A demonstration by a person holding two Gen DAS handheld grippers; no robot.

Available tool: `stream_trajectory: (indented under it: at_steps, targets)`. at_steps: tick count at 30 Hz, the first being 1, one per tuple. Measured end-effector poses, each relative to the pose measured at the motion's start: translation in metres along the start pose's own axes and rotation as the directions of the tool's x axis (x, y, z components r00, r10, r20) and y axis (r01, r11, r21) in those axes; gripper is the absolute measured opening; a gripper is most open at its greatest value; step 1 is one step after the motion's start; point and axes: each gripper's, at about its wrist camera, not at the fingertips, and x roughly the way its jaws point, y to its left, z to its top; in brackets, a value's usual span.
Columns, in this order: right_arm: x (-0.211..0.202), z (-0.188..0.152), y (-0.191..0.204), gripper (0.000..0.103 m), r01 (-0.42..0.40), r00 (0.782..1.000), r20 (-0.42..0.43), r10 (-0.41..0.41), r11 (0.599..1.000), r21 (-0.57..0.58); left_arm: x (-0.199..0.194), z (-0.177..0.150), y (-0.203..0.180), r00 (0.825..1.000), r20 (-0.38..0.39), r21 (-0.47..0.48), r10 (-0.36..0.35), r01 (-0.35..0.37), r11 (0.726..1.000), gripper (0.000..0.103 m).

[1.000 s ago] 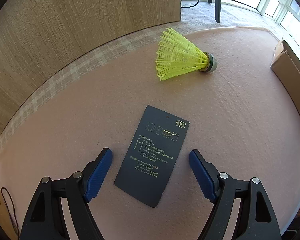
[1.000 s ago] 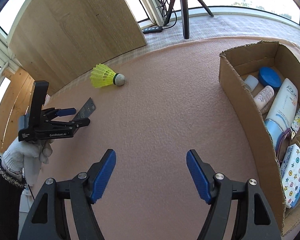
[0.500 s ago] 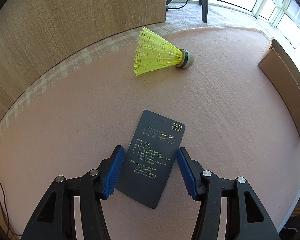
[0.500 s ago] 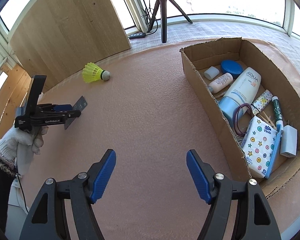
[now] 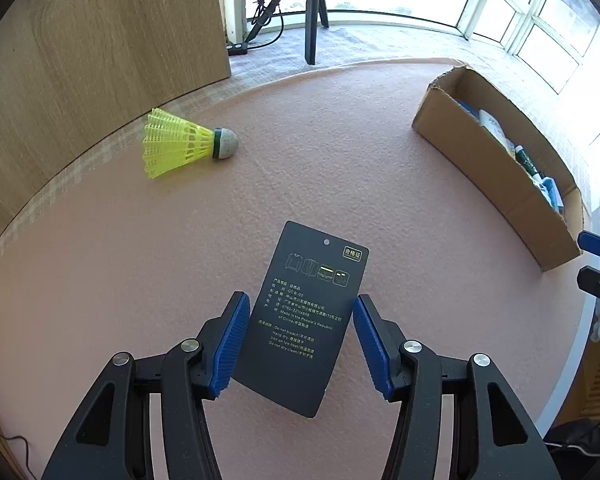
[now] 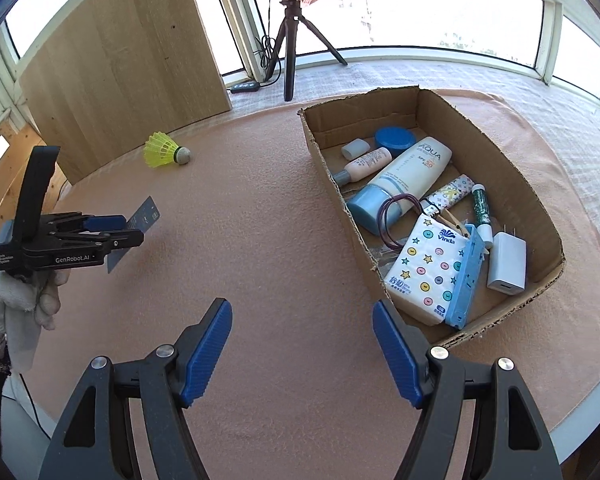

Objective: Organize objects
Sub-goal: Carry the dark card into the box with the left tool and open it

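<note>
My left gripper (image 5: 300,299) is shut on a dark hang tag (image 5: 308,312) with printed text, its blue pads pressing the tag's two long edges. The tag hangs clear of the pink table cover. From the right wrist view the left gripper (image 6: 114,227) is at the far left, held by a gloved hand, with the tag (image 6: 146,216) sticking out ahead of it. A yellow shuttlecock (image 5: 180,148) (image 6: 164,155) lies on its side near the wooden panel. My right gripper (image 6: 302,314) stands open over bare cover, with nothing between its fingers.
A cardboard box (image 6: 364,116) (image 5: 480,168) on the right holds a sunscreen tube (image 6: 412,172), a tissue pack (image 6: 424,268), a white charger (image 6: 506,266) and several small items. A wooden panel (image 6: 124,80) and a tripod (image 6: 290,40) stand at the back.
The left jaws closed on the tag's edges and lifted it off the cover, moving away from the shuttlecock. The right gripper swung toward the box, which now shows in full.
</note>
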Motion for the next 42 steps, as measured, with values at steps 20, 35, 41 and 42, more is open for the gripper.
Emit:
stream_trajectory:
  at_steps: [20,35,41,42]
  targets:
    - [-0.032,-0.034,-0.066,0.069,0.099,0.995,0.020,-0.100,0.994,0.045,0.007,0.105,-0.196,0.987,0.080,0.250,-0.138,0.114,0.961,0.058]
    - [-0.036,-0.045,-0.100,0.069,0.124,0.992,0.005,-0.126,0.988,0.096,0.048,0.140,-0.277,0.989,0.041,0.313,-0.140,0.120,0.942,0.058]
    - [-0.037,-0.045,-0.104,0.069,0.122,0.992,0.006,-0.123,0.987,0.100,0.055,0.146,-0.288,0.991,0.035,0.312,-0.127,0.110,0.944,0.062]
    - [-0.037,-0.045,-0.105,0.069,0.122,0.992,0.006,-0.123,0.987,0.102,0.056,0.147,-0.289,0.992,0.034,0.310,-0.123,0.107,0.945,0.071]
